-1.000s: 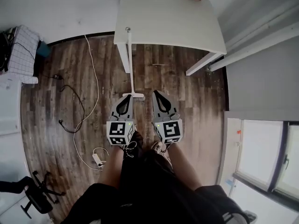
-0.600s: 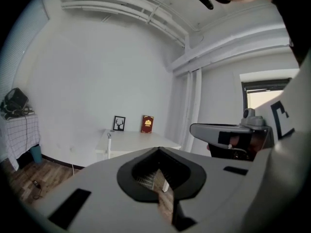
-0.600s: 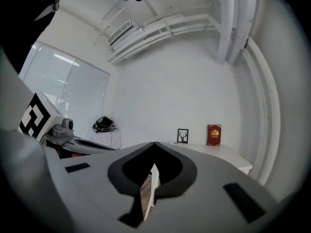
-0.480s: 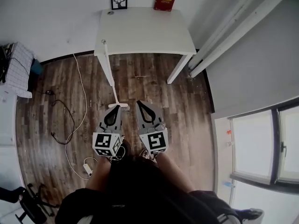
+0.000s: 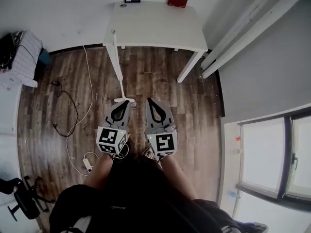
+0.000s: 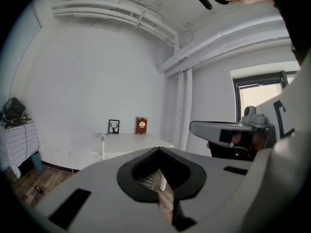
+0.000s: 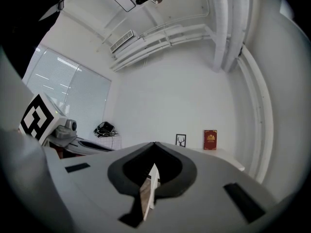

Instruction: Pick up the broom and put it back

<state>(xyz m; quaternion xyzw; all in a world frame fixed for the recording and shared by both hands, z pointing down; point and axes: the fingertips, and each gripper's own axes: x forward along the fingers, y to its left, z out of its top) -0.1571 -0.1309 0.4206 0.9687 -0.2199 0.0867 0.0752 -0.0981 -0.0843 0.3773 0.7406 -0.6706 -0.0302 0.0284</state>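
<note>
Wood-floored room: broom, likely light and stiff, leans on table; grip mid-handle. Left tongs and right tongs closed, empty.

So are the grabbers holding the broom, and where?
Nothing is held. The left gripper and right gripper are shut and empty; the broom leans on the table.

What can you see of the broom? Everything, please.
The broom is all white, with a thin straight handle topped by a small rounded cap and a narrow flat head. It stands almost upright, its head on the wooden floor and its handle leaning on the white table at the near corner, along a leg. Neither gripper holds it. The left gripper is shut and close by the head.
</note>
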